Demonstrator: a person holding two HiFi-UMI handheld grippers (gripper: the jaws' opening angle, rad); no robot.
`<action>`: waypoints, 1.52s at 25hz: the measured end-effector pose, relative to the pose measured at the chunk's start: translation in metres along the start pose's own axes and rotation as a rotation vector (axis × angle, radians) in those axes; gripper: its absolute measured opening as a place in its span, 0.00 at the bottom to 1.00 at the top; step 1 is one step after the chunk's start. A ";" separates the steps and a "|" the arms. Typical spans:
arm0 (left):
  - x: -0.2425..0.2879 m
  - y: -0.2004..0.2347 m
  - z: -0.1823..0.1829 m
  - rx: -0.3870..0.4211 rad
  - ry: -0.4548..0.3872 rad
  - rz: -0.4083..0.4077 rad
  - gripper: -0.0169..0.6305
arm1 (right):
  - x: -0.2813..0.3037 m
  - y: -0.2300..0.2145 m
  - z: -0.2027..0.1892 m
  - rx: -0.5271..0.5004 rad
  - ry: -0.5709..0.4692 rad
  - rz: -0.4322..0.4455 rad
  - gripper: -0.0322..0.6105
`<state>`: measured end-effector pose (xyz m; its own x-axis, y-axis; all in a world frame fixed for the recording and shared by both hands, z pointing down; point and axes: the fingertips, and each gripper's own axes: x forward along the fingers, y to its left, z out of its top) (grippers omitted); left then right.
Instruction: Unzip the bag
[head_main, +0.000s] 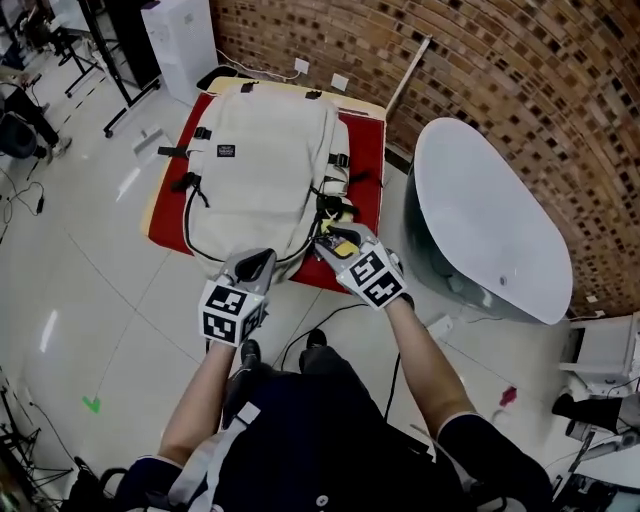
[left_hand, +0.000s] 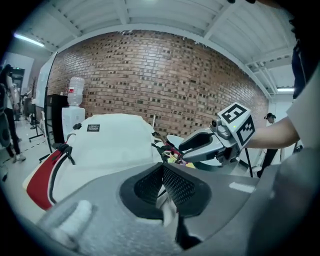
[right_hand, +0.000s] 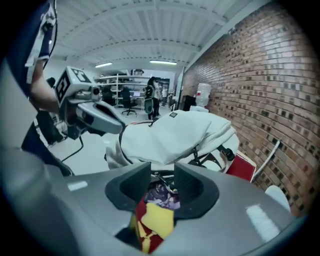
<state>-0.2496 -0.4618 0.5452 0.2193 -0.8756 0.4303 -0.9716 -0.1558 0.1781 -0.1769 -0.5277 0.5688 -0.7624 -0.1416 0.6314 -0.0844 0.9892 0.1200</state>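
the cream backpack lies flat on a red mat on the pale tiled floor, just in front of the person, with its black label facing up and a dark zipper line curving along its left and near edges. at the near right corner the bag is parted, and a yellow, red and purple thing shows in the gap. the right gripper sits at that corner with its jaws apart; in the right gripper view a small metal zipper pull stands between the pads above the colourful thing, and the pads do not press on it. the left gripper is at the bag's near edge, just beside the right one, its jaws closed together on a fold of the pale cloth, which hangs below the pads in the left gripper view. a brick wall runs behind the mat, and a white oval tub-shaped thing stands to the right, near the mat's edge.
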 end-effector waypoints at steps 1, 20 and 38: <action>0.003 0.000 -0.003 -0.007 0.007 0.027 0.03 | 0.005 -0.002 -0.006 -0.050 0.022 0.018 0.26; 0.012 0.004 -0.055 -0.090 0.142 0.190 0.19 | 0.024 0.009 -0.045 -0.444 0.271 0.237 0.12; -0.004 -0.020 -0.063 0.016 0.200 -0.169 0.19 | 0.018 0.060 -0.028 0.184 0.255 0.108 0.12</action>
<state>-0.2256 -0.4263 0.5957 0.3907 -0.7290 0.5621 -0.9204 -0.3013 0.2491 -0.1777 -0.4718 0.6091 -0.5900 -0.0172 0.8073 -0.1441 0.9860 -0.0843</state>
